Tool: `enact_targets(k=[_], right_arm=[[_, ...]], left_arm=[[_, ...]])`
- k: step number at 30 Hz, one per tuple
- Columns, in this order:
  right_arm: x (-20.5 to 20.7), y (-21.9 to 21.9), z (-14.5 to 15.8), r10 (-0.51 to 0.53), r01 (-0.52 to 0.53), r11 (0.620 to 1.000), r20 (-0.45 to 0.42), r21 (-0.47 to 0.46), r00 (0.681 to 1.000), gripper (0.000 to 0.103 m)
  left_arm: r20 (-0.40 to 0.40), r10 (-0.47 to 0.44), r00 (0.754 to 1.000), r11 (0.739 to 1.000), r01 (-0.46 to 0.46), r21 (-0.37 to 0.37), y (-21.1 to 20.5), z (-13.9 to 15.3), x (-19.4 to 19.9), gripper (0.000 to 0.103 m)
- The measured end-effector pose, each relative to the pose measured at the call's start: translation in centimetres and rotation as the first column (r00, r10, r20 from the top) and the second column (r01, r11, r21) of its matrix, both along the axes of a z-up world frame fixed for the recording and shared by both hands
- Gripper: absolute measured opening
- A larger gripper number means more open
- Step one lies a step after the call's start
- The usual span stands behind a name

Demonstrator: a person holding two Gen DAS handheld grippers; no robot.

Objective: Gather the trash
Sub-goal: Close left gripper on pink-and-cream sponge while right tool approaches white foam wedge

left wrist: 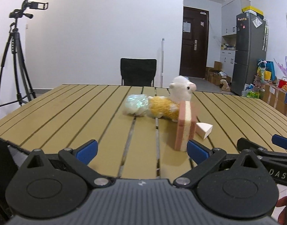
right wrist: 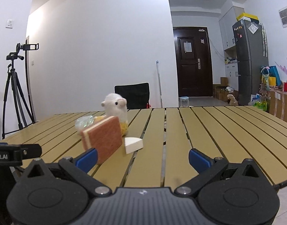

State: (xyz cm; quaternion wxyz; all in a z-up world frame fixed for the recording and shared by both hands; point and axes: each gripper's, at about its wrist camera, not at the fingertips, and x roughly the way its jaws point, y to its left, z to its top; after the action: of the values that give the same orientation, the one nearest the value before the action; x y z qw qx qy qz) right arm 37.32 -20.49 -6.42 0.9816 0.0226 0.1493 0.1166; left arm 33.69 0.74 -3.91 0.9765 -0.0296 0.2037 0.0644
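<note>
Tools hover level at the near edge of the slatted worktop (left wrist: 68, 108), left tool (left wrist: 141, 150) and right tool (right wrist: 142, 157) both spread wide, holding nothing. Beyond stands a pink-and-cream sponge (left wrist: 185, 126), a white wedge (left wrist: 204, 128) beside it; farther, a crumpled plastic wrapper (left wrist: 136, 105) touches a plush alpaca (left wrist: 173, 103).

You get soft, even room light from above, with a bright glare patch at the top of the white wall (right wrist: 98, 43) in both views. The fisheye lens bends the table (left wrist: 68, 116) edges and darkens the frame corners. The crumpled plastic wrap (left wrist: 136, 104) looks blurry; shadows are faint.
</note>
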Motion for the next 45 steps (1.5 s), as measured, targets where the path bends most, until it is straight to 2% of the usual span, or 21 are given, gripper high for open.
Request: enact_targets(k=[8,18,22,25,31,35,45], right_arm=[[2.9,-1.3,-0.4,-0.035,0.035,0.999,0.006,-0.003,0.999,0.103],[4.3,-3.3,-1.1,-0.101,0.102,0.994,-0.014,0.026,0.995,0.103],[4.8,-4.1,-1.4,-0.126,0.126,0.992,-0.025,0.022,0.992,0.103],[4.8,-4.6,-1.7,-0.137,0.138,0.990,-0.033,0.022,0.990,0.103],[4.9,-5.3,-2.1,-0.153,0.155,0.988,-0.061,0.027,0.986,0.103],[4.8,-5.3,-2.2,-0.152,0.155,0.987,-0.068,0.038,0.986,0.103],[5.0,-3.6,-2.2,-0.141,0.145,0.989,-0.095,0.038,0.986,0.103]], left_arm=[[-0.020,-0.065,0.998,0.998,0.065,0.016,-2.0,-0.7,3.6,0.103],[-0.045,-0.128,0.991,0.992,0.128,-0.015,-4.2,-1.3,7.6,0.103],[-0.066,-0.125,0.990,0.992,0.123,-0.036,-4.7,-1.9,9.3,0.102],[-0.080,-0.122,0.989,0.991,0.117,-0.066,-4.5,-2.2,10.2,0.093],[-0.107,-0.122,0.987,0.988,0.111,-0.104,-4.2,-3.0,11.7,0.069],[-0.122,-0.156,0.980,0.982,0.141,-0.127,-4.3,-3.5,12.4,0.032],[-0.071,-0.138,0.988,0.987,0.132,-0.089,-3.9,-2.8,11.1,0.031]])
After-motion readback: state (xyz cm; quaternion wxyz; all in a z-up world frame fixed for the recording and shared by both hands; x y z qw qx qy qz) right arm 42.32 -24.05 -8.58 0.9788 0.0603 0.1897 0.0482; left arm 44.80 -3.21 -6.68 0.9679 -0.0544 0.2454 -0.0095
